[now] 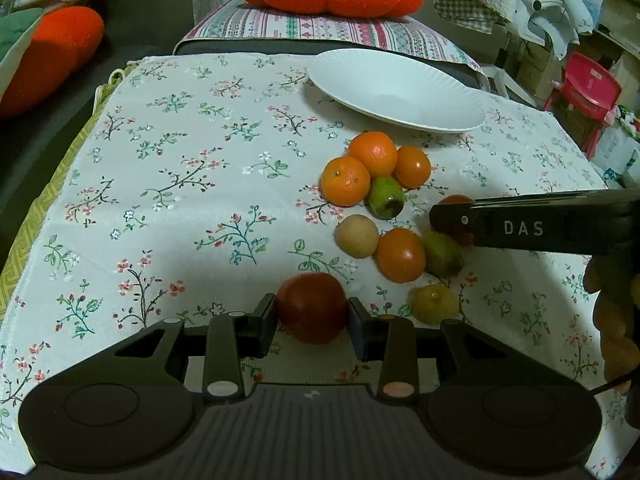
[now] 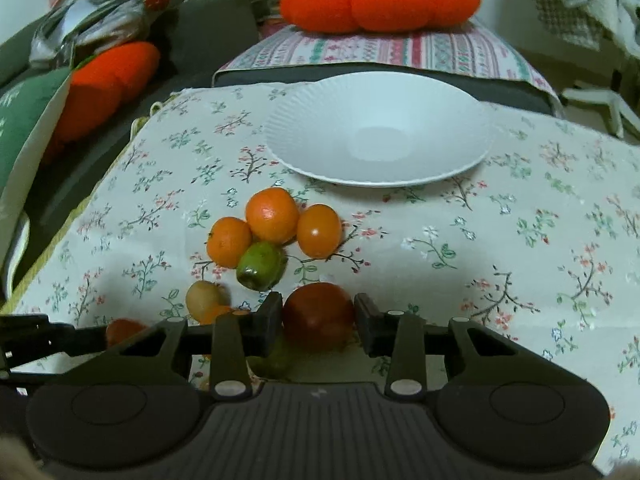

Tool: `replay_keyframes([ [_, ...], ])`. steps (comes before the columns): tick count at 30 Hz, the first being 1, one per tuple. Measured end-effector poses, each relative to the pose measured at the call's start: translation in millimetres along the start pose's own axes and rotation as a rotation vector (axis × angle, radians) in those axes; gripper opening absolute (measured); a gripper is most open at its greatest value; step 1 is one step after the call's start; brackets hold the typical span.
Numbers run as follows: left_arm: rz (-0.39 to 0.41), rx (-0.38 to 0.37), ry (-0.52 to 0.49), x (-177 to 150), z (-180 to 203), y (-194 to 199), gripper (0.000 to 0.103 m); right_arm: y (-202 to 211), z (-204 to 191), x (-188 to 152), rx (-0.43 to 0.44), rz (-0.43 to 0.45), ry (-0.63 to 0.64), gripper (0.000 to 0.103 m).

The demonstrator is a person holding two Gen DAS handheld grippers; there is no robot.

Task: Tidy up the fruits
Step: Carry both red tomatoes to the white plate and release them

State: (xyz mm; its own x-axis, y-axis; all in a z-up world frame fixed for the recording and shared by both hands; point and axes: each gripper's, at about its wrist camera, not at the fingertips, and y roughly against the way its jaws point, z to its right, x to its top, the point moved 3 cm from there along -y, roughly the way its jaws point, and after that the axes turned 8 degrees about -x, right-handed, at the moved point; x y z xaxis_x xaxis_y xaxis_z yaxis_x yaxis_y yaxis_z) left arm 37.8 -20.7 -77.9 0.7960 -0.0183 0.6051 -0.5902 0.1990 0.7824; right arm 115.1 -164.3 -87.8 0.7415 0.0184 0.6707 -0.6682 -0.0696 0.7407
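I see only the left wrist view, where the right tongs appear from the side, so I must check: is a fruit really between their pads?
Observer: Yes. In the right wrist view, a dark red tomato sits between the pads of the right tongs and touches both.
Operator: Is the way to the plate free?
Observer: Not quite. A small orange fruit lies directly between the tomato and the white plate.
Operator: Anything under the tongs?
Observer: A green fruit lies partly under their left finger.
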Motion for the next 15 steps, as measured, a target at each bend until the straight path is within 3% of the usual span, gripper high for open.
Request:
replay_keyframes([
  [1, -0.003, 0.000, 0.000, -0.5, -0.1, -0.8, 0.015, -0.7, -1.3, -0.4, -0.006, 0.000, 0.000, 0.040],
  [3, -0.003, 0.004, -0.006, -1.3, 0.1, -1.1, 0.015, -3.9, -2.2, -1.1, -0.020, -0.009, 0.002, 0.059],
  [4, -0.002, 0.005, -0.008, -1.3, 0.2, -1.0, 0.015, -5.9, -2.1, -2.0, -0.024, -0.013, 0.005, 0.060],
  [7, -0.002, 0.005, -0.010, -1.1, -0.1, -1.0, 0.015, -10.2, -2.8, -3.9, -0.017, -0.020, 0.017, 0.052],
  [8, -0.001, 0.005, -0.011, -1.0, -0.3, -0.9, 0.015, -9.7, -3.2, -3.7, -0.025, -0.013, 0.023, 0.040],
  [9, -0.001, 0.005, -0.012, -1.0, -0.3, -0.7, 0.015, -9.3, -2.9, -3.2, -0.029, -0.013, 0.027, 0.038],
  [15, 0.003, 0.004, -0.007, -0.6, -1.2, 0.5, 0.015, -6.7, -0.1, -3.0, -0.015, -0.019, 0.008, 0.037],
])
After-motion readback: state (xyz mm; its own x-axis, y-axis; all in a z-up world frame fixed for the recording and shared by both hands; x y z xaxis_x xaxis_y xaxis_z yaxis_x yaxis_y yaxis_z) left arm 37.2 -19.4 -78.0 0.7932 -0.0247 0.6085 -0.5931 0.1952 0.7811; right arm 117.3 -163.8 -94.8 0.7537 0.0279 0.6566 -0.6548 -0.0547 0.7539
